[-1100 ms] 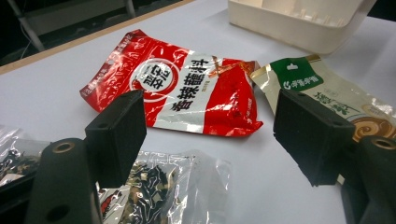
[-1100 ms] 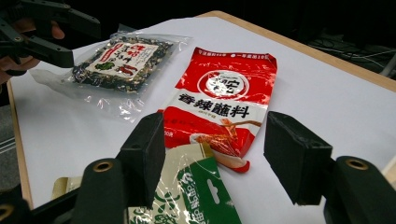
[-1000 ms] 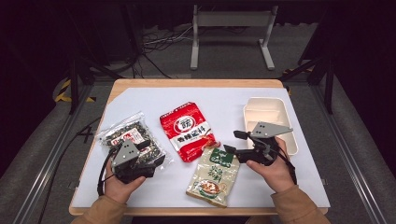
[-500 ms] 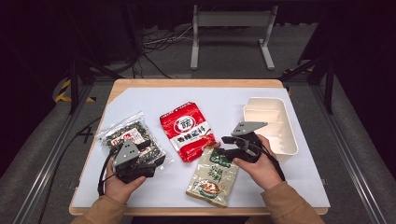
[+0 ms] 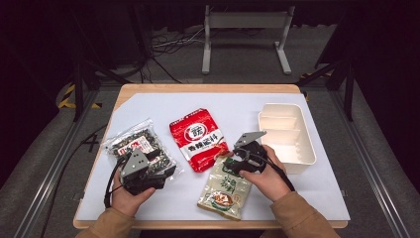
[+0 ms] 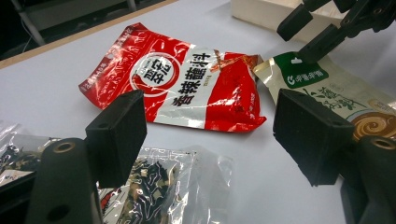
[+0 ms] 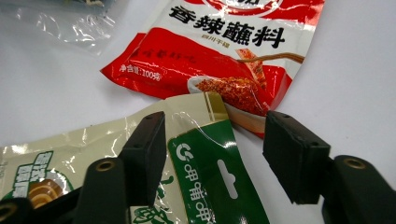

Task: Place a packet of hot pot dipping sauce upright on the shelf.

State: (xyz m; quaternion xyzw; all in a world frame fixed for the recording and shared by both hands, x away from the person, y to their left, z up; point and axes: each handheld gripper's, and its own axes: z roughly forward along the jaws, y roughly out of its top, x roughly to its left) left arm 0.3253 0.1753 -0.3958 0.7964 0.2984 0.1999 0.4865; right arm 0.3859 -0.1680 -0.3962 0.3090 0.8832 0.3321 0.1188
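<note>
Right claw (image 5: 236,159) lowered over green packet (image 5: 225,186), jaws reopened, ungripped; left claw (image 5: 157,177) unmoved, released

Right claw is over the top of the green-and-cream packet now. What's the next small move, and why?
Probably lower the right claw slightly and close on the green-and-cream packet. Its green header edge already lies between the open jaws, which have just been reopening, and that edge overlaps the red packet, so a short pinch should catch only the upper one.

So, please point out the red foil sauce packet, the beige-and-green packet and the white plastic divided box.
red foil sauce packet (image 5: 198,139), high view, white label band.
beige-and-green packet (image 7: 205,182), right gripper view, green header.
white plastic divided box (image 5: 309,148), high view, right rim.
</note>
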